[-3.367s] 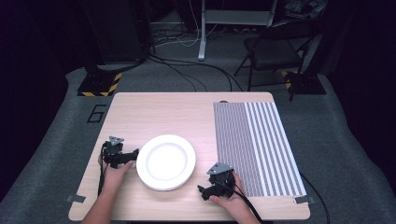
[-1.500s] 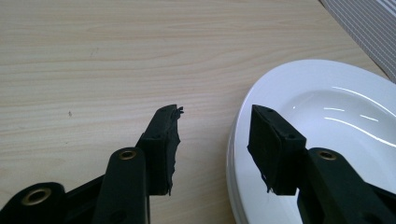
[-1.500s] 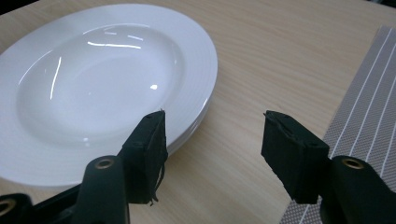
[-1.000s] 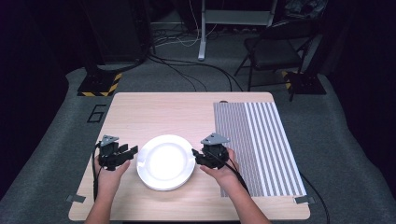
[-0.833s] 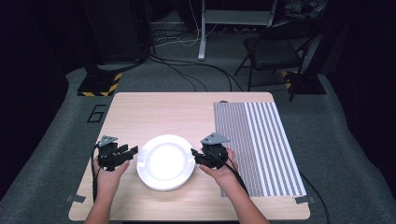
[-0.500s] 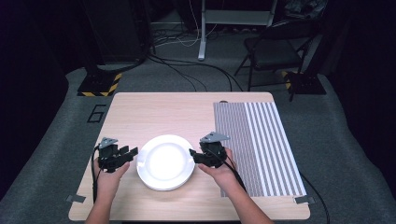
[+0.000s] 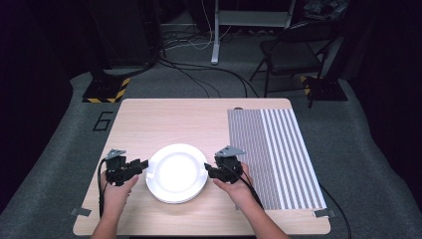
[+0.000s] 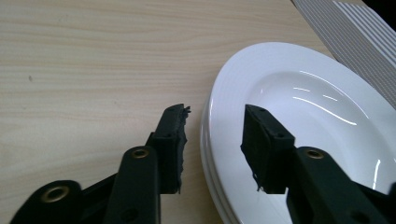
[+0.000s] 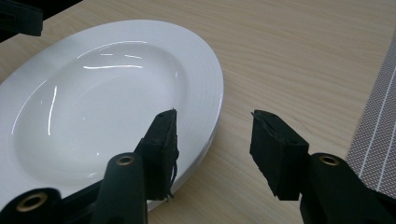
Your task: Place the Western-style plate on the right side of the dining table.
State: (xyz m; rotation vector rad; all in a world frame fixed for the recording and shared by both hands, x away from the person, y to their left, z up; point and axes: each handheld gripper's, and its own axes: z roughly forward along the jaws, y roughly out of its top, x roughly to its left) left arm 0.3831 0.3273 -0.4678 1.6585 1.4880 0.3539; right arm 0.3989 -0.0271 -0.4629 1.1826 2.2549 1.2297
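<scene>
**Both grippers at the plate rim, grip not yet made**

The white plate lies on the wooden table, in the near half, a little left of centre. In the left gripper view its edge shows two stacked rims, so there may be two plates, one on the other. The striped placemat lies at 3 o'clock from the plate, apart from it and with nothing on it.

The left gripper stands at the plate's 9 o'clock. Its jaws straddle the rim, one over the table, one over the plate, and they have just been closing, but a gap shows on both sides, so they do not press yet. The right gripper is at 3 o'clock, also astride the rim with its jaws parted and not touching.

I judge the work is at its beginning: the approach is done; the clamping, the lifting and probably the moving to the placemat are all left
</scene>
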